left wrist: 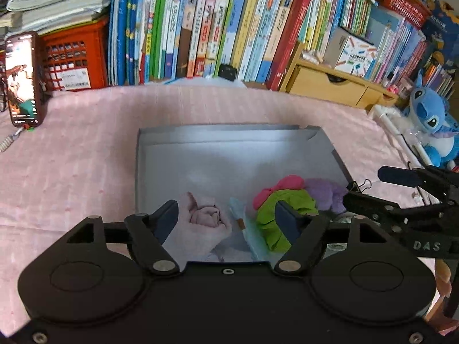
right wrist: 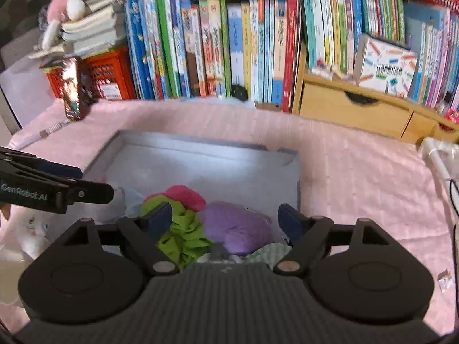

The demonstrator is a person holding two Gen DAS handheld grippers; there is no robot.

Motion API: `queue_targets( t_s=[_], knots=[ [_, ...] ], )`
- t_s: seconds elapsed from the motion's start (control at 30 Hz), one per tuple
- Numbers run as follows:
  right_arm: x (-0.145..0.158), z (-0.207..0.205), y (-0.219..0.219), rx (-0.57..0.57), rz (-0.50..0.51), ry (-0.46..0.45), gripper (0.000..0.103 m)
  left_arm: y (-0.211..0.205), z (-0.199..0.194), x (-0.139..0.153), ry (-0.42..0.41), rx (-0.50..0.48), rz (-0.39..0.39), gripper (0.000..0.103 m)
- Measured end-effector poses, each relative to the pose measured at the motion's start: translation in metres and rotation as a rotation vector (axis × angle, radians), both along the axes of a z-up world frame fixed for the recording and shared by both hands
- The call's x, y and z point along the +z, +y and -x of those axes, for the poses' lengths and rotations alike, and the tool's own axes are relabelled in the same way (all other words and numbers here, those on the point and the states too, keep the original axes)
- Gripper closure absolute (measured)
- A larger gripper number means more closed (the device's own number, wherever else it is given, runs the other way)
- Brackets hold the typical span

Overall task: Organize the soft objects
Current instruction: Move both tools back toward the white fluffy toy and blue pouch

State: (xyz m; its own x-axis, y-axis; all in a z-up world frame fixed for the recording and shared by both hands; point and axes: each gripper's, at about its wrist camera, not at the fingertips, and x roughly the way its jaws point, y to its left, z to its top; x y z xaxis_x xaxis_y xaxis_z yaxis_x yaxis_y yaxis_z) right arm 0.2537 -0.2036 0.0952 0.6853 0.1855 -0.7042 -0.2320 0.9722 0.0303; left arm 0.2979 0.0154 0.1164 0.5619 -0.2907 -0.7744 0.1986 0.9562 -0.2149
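A grey open box (left wrist: 200, 140) (right wrist: 200, 154) lies on the pink cloth. Its near end holds a rolled pale pink cloth (left wrist: 205, 218), a light blue piece (left wrist: 243, 220), a green and pink fabric bundle (left wrist: 275, 200) (right wrist: 183, 223) and a purple plush (left wrist: 327, 192) (right wrist: 238, 226). My left gripper (left wrist: 226, 218) stands open above the pink roll and the blue piece, pads apart from both. Over the green bundle and the purple plush my right gripper (right wrist: 226, 218) is open, holding nothing. Each gripper shows at the edge of the other's view.
A wall of upright books (left wrist: 218, 23) runs behind the pink cloth (left wrist: 71, 172). A phone (left wrist: 23, 77) leans on a red crate (left wrist: 71, 60) at the left. A wooden drawer unit (left wrist: 330, 86) and a blue plush (left wrist: 433, 120) stand at the right.
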Motion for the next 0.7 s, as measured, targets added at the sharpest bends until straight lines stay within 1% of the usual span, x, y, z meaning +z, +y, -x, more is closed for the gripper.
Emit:
queue_targets(
  t_s=[0.13, 0.37, 0.6, 0.7],
  knots=[
    [0.012, 0.024, 0.009, 0.024, 0.015, -0.079, 0.013, 0.008, 0.014, 0.008, -0.033, -0.003, 0.008, 0.029],
    [0.031, 0.069, 0.022, 0.071, 0.001, -0.196, 0.012, 0.026, 0.047, 0.020, -0.099, -0.007, 0.014, 0.028],
    [0.036, 0.107, 0.039, 0.138, 0.006, -0.266, 0.012, 0.054, 0.083, 0.029, -0.141, 0.002, 0.036, 0.028],
    [0.036, 0.123, 0.046, 0.168, 0.030, -0.296, 0.011, 0.066, 0.100, 0.032, -0.177, 0.012, 0.022, 0.027]
  ],
)
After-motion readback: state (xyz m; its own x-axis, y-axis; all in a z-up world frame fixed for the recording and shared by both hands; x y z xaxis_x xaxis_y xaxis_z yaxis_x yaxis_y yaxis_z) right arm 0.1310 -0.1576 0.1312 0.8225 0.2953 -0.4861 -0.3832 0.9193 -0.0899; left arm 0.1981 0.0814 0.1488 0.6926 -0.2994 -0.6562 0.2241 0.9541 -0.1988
